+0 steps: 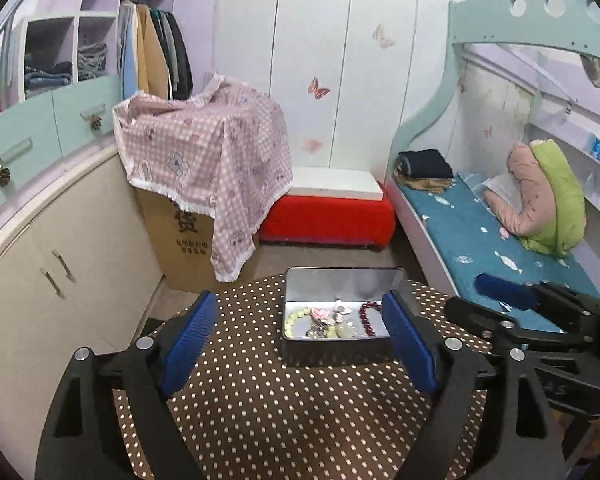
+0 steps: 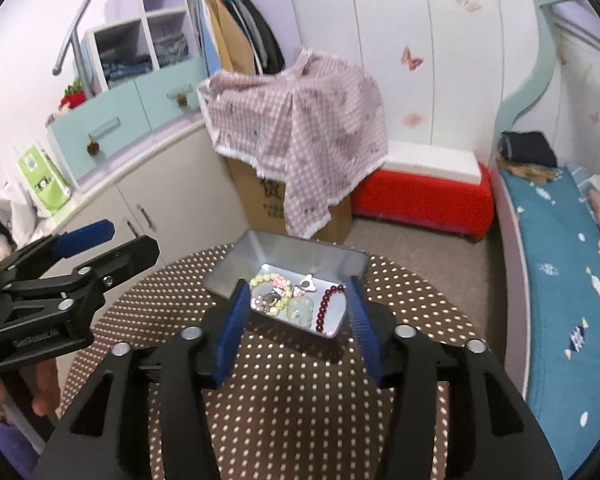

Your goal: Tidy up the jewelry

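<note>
A silver metal tin (image 1: pixel 332 354) (image 2: pixel 224 276) sits on a round brown polka-dot table (image 1: pixel 292 400) (image 2: pixel 300 392). Inside lie a yellow-green bead bracelet (image 1: pixel 294 318) (image 2: pixel 262 279), a dark red bead bracelet (image 1: pixel 367 316) (image 2: pixel 329 300), pink clips (image 1: pixel 320 313) (image 2: pixel 281 281), and a pale jade pendant (image 2: pixel 302 309). My left gripper (image 1: pixel 300 322) is open and empty, just in front of the tin. My right gripper (image 2: pixel 298 308) is open and empty, its fingers either side of the tin's near end. Each gripper shows in the other's view, the right one (image 1: pixel 504 292) and the left one (image 2: pixel 100 240).
A cardboard box under a pink checked cloth (image 1: pixel 208 152) (image 2: pixel 300 128) stands behind the table. A red ottoman (image 1: pixel 328 216) (image 2: pixel 420 196) is beside it. A bed with a blue sheet (image 1: pixel 500 240) (image 2: pixel 560 260) runs along the right. Cabinets (image 1: pixel 60 248) line the left.
</note>
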Demonstrator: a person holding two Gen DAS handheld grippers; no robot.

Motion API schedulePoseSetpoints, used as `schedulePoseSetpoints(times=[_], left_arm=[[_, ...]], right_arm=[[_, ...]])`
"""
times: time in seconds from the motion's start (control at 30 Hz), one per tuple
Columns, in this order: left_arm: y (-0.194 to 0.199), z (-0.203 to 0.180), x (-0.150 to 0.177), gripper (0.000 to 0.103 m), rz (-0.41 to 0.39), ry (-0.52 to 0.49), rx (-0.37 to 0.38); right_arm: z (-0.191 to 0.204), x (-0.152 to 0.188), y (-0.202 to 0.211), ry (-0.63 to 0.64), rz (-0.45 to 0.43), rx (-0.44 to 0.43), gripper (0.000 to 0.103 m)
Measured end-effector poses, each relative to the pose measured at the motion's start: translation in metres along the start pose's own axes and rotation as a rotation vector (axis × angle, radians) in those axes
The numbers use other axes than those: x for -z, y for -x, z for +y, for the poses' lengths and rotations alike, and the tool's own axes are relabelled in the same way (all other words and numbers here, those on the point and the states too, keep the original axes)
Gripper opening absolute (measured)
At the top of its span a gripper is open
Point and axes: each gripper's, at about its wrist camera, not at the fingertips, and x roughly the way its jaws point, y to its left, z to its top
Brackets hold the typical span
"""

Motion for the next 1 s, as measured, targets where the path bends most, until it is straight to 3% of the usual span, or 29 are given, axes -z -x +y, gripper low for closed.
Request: schedulePoseSetpoints(times=[0.33, 0.4, 0.57, 1.0], left_arm=[[0.086, -0.017, 0.012, 0.086, -0.104, -0.032, -0.012], [0.104, -0.021, 0.017, 0.091, -0.13, -0.035, -0.009], [0.15, -0.032, 0.027, 0.092, -0.217, -0.051, -0.037], [0.242, -0.048, 0.053, 0.092, -0.423, -0.05, -0.102]], right_arm=[[0.046, 0.015, 0.12, 0.066, -0.158, 0.077, 0.072], [0.053, 0.02, 0.138, 0.073, -0.185, 0.088, 0.073], [0.077, 0.032, 0.187, 0.123, -0.264, 0.158, 0.075], [0.12, 0.06, 0.281, 0.19, -0.445, 0.212, 0.076]])
